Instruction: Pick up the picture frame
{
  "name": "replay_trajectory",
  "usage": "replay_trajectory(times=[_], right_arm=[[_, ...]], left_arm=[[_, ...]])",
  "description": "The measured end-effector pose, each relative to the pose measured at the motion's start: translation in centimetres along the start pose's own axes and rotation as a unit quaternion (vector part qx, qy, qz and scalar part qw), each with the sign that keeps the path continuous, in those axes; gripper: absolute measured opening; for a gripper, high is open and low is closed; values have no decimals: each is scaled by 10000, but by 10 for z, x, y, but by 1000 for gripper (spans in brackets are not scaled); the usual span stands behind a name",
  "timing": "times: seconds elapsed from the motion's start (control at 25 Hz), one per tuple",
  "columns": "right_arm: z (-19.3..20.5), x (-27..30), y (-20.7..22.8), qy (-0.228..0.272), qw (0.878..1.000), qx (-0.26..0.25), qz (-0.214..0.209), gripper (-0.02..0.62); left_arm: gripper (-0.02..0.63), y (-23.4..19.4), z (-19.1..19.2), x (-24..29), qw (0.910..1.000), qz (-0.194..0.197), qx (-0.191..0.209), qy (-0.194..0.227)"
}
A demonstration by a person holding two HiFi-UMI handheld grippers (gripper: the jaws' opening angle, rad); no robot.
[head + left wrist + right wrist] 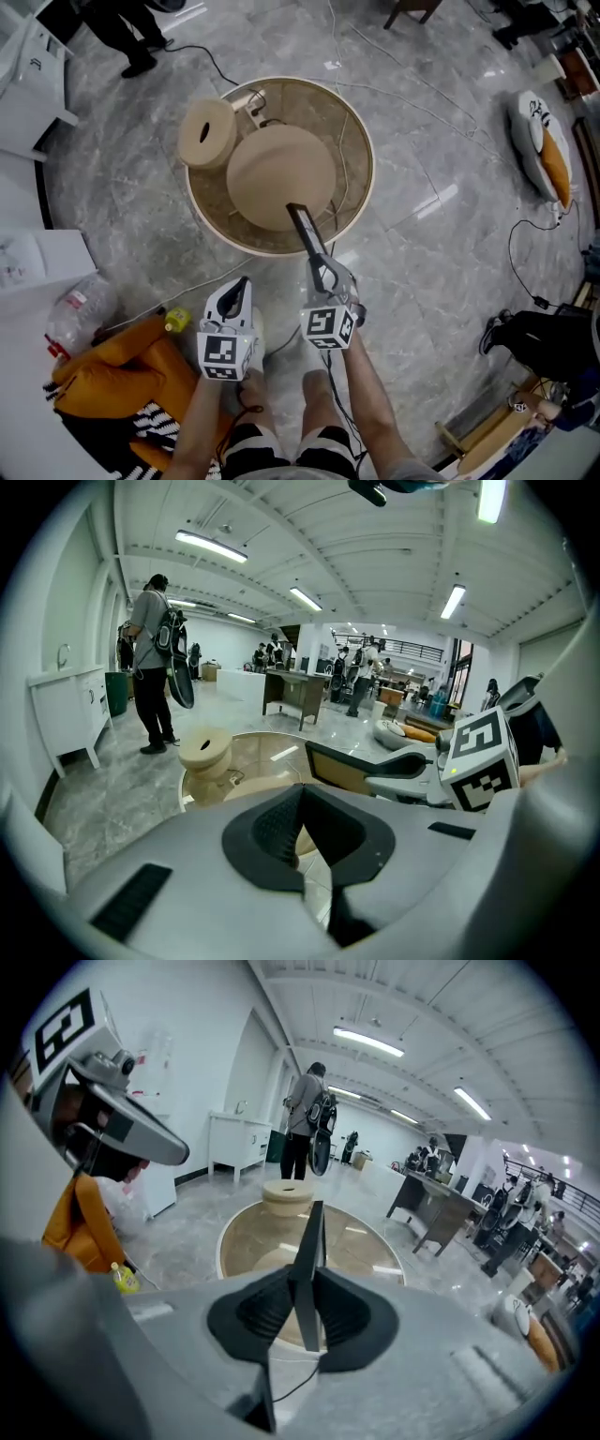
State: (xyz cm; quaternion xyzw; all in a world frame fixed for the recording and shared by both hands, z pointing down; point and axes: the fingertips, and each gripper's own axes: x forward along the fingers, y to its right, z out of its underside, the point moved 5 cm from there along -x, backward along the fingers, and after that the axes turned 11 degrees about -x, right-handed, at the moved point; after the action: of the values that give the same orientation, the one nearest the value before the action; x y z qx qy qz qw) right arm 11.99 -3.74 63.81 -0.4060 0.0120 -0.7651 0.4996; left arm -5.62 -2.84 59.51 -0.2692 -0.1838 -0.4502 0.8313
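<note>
The picture frame is thin and dark, seen edge-on and slanting up over the near rim of the round table. My right gripper is shut on its lower end. In the right gripper view the picture frame stands upright, clamped between the ribbed pads of my right gripper. My left gripper hovers beside it on the left, shut with nothing in it. In the left gripper view the pads of my left gripper meet, and the picture frame shows a tan panel to the right.
A beige dome and a beige cylinder sit on the round table. An orange cushion, a small yellow bottle and a clear plastic bag lie at the left. Cables cross the marble floor. A person stands far left.
</note>
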Motion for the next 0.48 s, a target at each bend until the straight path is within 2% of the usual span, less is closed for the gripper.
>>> replay_trajectory(times=[0.16,0.48], right_arm=[[-33,-34,31,208,9993,219,236,69],[-100,-117,85,592,9909,1054,593,69]], left_arm=[[18,17,-38,-15,9998,87,121,114],[18,47,-125,-64,9977,263,424,465]])
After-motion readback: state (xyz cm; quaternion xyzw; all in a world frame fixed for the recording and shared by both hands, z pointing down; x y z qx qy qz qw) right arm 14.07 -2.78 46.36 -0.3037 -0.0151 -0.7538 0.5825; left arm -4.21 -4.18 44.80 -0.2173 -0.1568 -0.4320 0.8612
